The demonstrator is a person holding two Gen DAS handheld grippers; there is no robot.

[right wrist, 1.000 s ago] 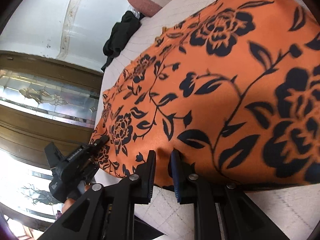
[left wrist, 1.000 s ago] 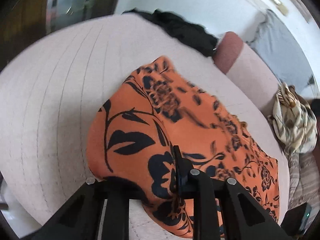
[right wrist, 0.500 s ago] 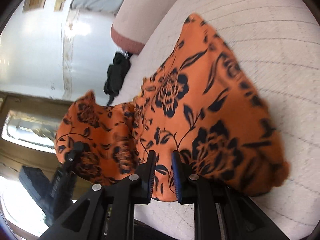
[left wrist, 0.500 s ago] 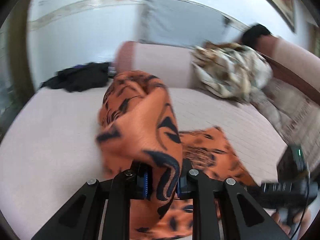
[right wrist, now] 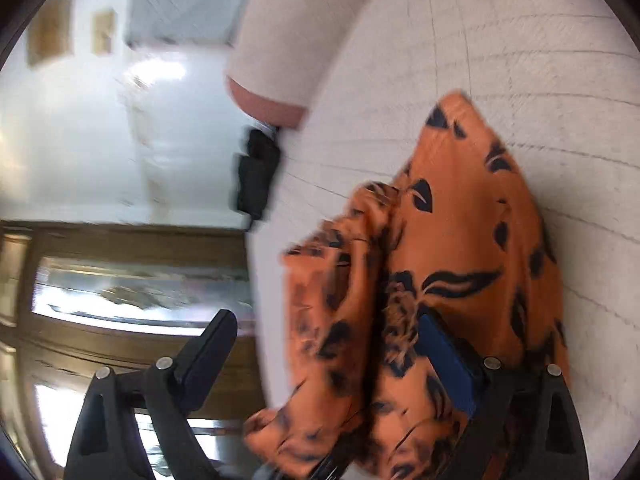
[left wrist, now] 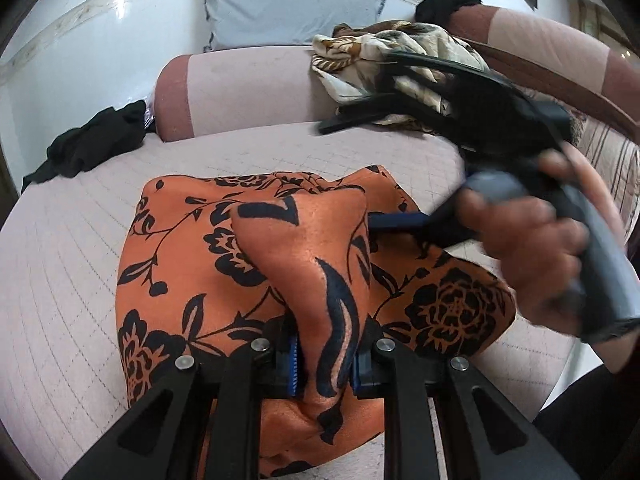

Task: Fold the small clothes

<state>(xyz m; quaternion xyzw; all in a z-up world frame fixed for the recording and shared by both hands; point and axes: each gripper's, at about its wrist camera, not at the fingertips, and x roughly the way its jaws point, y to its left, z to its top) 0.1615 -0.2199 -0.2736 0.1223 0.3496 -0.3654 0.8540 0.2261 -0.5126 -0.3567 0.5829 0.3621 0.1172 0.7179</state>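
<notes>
An orange cloth with black flowers (left wrist: 192,272) lies bunched on the pale quilted sofa seat (left wrist: 72,240). My left gripper (left wrist: 324,364) is shut on a raised fold of it, which stands up between the fingers. In the right wrist view the same cloth (right wrist: 460,240) lies folded over itself. My right gripper (right wrist: 328,360) is open wide, with the cloth draped loose between its spread fingers. The right gripper and the hand that holds it also show in the left wrist view (left wrist: 532,240), over the cloth's right side.
A black garment (left wrist: 92,144) lies at the seat's far left. A cream and brown patterned cloth (left wrist: 392,60) is heaped on the sofa back beside a grey cushion (left wrist: 288,4). A pink bolster (left wrist: 240,92) lines the back. The seat's edge drops off at the left in the right wrist view.
My right gripper has opened and let go of the cloth. My left gripper has carried its fold over the cloth, which now lies doubled. Both views have swung.
</notes>
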